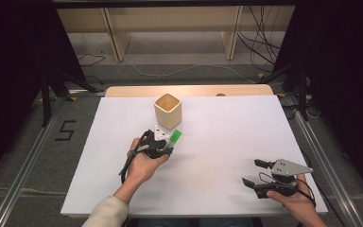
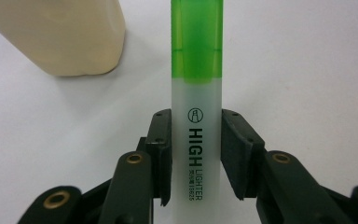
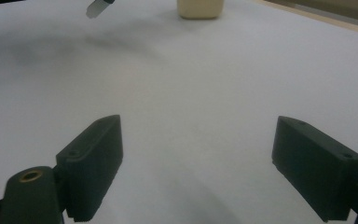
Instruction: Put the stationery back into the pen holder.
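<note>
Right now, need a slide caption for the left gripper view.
Left gripper clamps a green highlighter over the white table, beige cup nearby.

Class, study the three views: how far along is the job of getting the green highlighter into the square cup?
Done: the left gripper is shut on the highlighter, jaws pressing its white barrel, green cap pointing away. In hand: it is held close beside the cream cup, not yet over the opening. Left: probably lifting it over the rim and releasing it inside. The right gripper waits open above the white table, holding nothing.
</note>
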Motion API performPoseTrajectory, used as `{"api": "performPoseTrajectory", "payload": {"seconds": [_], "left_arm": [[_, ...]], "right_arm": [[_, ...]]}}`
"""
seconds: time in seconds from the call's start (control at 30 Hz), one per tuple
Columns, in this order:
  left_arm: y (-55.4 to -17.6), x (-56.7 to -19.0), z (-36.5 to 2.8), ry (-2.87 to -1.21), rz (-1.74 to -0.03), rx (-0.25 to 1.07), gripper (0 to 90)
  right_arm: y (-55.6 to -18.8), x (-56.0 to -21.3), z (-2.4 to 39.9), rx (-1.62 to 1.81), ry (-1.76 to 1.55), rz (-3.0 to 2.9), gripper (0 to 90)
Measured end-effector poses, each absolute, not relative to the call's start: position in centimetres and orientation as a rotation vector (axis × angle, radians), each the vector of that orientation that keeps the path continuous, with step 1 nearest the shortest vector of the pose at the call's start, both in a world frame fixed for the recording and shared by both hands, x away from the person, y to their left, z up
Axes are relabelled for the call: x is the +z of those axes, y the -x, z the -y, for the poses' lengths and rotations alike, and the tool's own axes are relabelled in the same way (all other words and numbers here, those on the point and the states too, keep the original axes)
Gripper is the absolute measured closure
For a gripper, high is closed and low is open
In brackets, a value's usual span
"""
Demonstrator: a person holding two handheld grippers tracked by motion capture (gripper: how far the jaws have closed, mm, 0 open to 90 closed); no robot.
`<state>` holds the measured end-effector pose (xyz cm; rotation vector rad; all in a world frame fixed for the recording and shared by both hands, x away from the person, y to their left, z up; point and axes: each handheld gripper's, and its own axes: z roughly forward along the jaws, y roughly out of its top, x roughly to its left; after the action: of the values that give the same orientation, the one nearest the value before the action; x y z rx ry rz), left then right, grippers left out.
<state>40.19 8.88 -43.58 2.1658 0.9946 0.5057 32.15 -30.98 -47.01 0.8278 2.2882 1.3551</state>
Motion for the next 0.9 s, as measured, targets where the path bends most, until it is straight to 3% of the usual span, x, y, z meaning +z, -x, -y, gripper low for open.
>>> {"api": "performPoseTrajectory", "payload": {"seconds": [0.9], "left_arm": [[-40.80,-43.00,-9.86,-1.929,-0.981,0.621,66.0]], "right_arm": [[-32.12,-47.08,30.94,1.358,-0.836,-2.288,17.2]]}}
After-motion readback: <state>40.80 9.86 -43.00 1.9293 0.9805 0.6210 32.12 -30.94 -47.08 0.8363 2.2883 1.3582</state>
